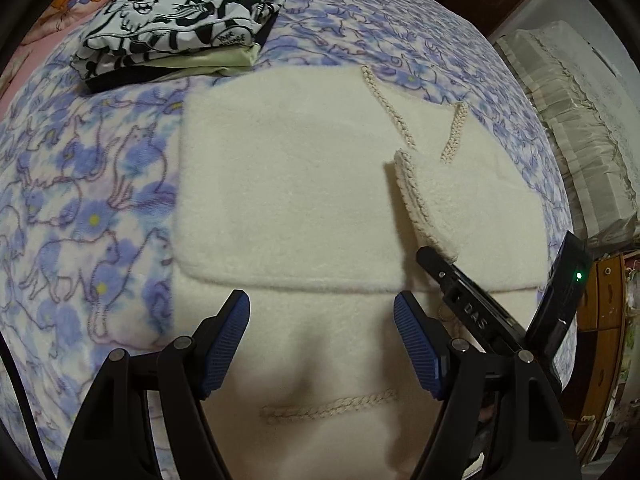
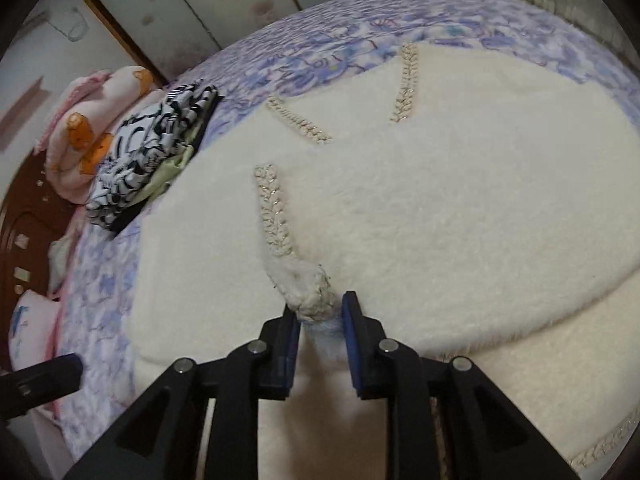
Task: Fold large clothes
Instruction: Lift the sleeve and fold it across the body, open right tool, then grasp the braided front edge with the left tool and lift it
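Fleece everywhere: one large cream garment (image 1: 288, 184), fuzzy and thick, lies spread on the bed, with one folded panel on top whose rounded lower edge runs straight across in front of your left gripper (image 1: 322, 344). Three braided trim strips (image 2: 406, 82) show in the right wrist view, rope-like with a faint metallic glint; a fourth short braid (image 1: 332, 404) sits low in the left view, and another edges the lower right corner in the right view.

Your left gripper hangs just above the fleece, jaws spread wide, nothing between the two ribbed blue pads (image 1: 224, 344). Your right gripper (image 2: 320, 320) has its jaws drawn in on a bunched, trim-edged corner of the garment, a cuff-like end, lifted slightly off the panel.

One bedspread (image 1: 80, 200) under it all: plush, lavender-blue with outlined cat shapes. One stack of folded clothes (image 1: 180, 20) at the far side, near the garment's far corner: black-and-white print on top, pale green layer below, dark layer at bottom. One pink quilt roll (image 2: 92, 128) with orange patches beyond the stack. One cloth-covered box shape (image 1: 576, 132) off the bed's right edge.
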`<state>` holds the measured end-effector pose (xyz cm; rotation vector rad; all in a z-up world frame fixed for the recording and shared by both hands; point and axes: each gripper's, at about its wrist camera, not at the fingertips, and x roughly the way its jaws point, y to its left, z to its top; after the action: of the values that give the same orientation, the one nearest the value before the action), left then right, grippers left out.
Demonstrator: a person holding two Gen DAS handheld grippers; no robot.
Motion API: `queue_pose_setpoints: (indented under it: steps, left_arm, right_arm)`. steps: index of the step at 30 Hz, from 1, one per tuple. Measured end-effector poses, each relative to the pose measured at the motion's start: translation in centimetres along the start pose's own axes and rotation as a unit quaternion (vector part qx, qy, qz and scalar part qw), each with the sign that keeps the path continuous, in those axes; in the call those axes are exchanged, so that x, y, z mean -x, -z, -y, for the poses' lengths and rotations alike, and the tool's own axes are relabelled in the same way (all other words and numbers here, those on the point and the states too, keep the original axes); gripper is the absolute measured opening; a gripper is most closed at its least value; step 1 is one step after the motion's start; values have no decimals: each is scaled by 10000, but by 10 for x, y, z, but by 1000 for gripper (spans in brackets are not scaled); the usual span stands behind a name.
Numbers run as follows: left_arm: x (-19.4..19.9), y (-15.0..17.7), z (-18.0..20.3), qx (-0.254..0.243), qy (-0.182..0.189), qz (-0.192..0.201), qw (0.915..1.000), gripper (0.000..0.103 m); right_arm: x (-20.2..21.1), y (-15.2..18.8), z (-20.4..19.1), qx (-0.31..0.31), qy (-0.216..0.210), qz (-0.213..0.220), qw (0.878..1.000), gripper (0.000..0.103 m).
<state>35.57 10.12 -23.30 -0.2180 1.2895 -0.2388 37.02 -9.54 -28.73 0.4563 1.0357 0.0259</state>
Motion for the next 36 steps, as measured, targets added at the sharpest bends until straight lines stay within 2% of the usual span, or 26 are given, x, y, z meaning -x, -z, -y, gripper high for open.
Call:
queue_pose_setpoints:
  steps: [2,4,8,11,13,15,17,19,22,24,27,29,31,36]
  left_arm:
    - [-6,-3,10,47,77,-58,9999,73]
    - [-11,-7,22,55,204,-78,9997,73]
    - [-20,-12,49,-65,675,-124,9976,73]
    - [-39,-11,66,-74,786,-246,9966,71]
    - [-56,-10,74,38,857,-345,9957,62]
    - [-72,-8,76,260,898,-415,9948,59]
    - [-88,-7,76,514,820,-483,9941,48]
    - [-103,-6,75,800,837,-542,9918,34]
    - [-116,-3,74,1079,921,-543,9884,28]
    - [-120,-3,77,1106,961,-498,9880,19]
    - [-128,-5,90,1166,580,-473,9904,11]
    - [-128,-9,98,1296,302,-450,9901,10]
    - [-119,-14,109,1376,167,-212,9901,9]
    - [-79,-30,130,1476,97,416,9881,8]
  right_arm:
    - [0,1,6,-62,-273,-67,9996,32]
    - [4,-1,8,32,-407,-146,9991,33]
    - [20,0,13,279,-428,-125,9986,46]
    - [33,5,27,187,-368,-139,9990,47]
    - [38,9,41,10,-313,-190,9993,47]
    - [43,11,58,-196,-289,-208,9992,47]
    - [47,12,74,-342,-262,-243,9988,47]
    - [51,11,85,-384,-268,-222,9987,47]
    - [55,9,100,-334,-275,-178,9989,47]
    - [57,5,107,-230,-300,-143,9992,47]
    - [60,-1,117,-125,-297,-79,9994,47]
    - [61,-6,125,-147,-357,-98,9992,47]
    - [62,-9,131,-233,-450,-145,9986,46]
    - [75,-17,135,-163,-490,-62,9986,46]
